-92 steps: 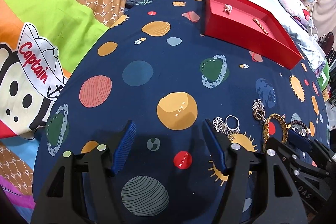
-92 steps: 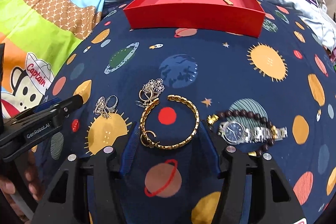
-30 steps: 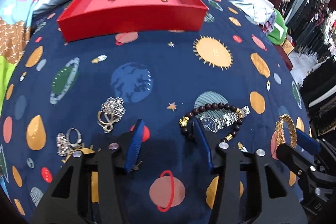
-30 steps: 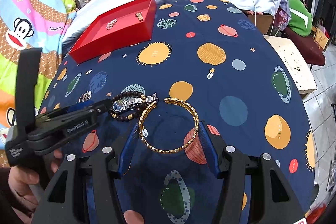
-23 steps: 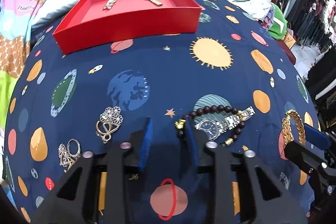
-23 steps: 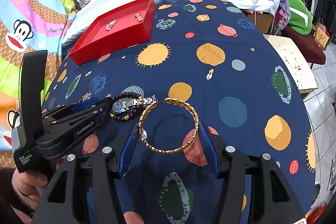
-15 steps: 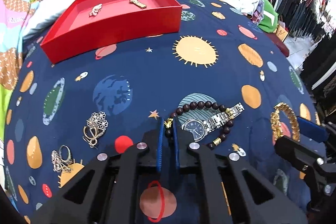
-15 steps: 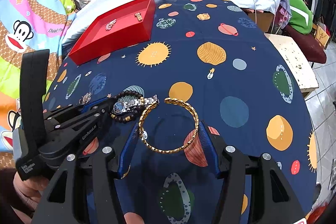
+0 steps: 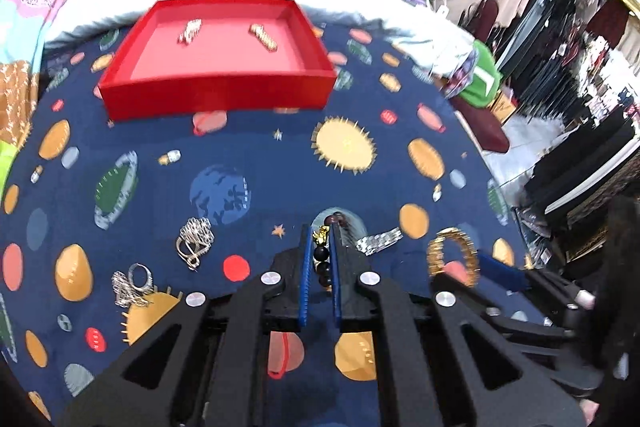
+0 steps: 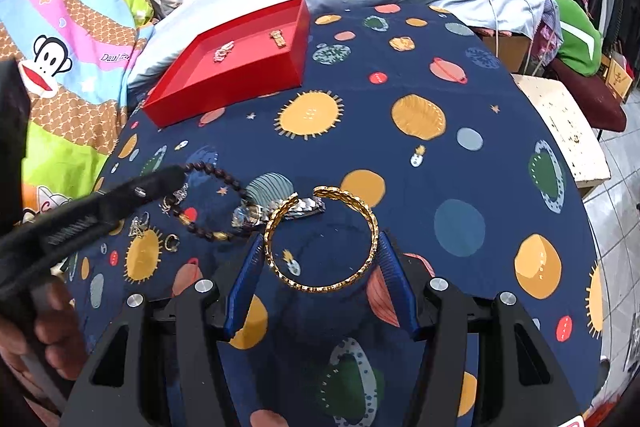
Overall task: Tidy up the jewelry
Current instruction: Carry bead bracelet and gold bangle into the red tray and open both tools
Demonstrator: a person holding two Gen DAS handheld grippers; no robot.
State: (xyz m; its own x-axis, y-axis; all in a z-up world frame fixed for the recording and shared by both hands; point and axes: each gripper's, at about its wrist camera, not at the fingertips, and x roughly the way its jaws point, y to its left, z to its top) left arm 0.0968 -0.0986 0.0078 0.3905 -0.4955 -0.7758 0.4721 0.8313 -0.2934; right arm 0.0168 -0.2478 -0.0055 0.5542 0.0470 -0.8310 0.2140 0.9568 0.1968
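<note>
Left gripper pinches a dark bead bracelet with a gold charm, lifted off the cloth. Right gripper, jaws spread, brackets a gold bangle. Red tray beyond.

You see: navy planet-print cloth bed cover, matt | red tray, matt | open gold metal bangle, glossy | dark bead bracelet, polished | silver metal watch, shiny
</note>
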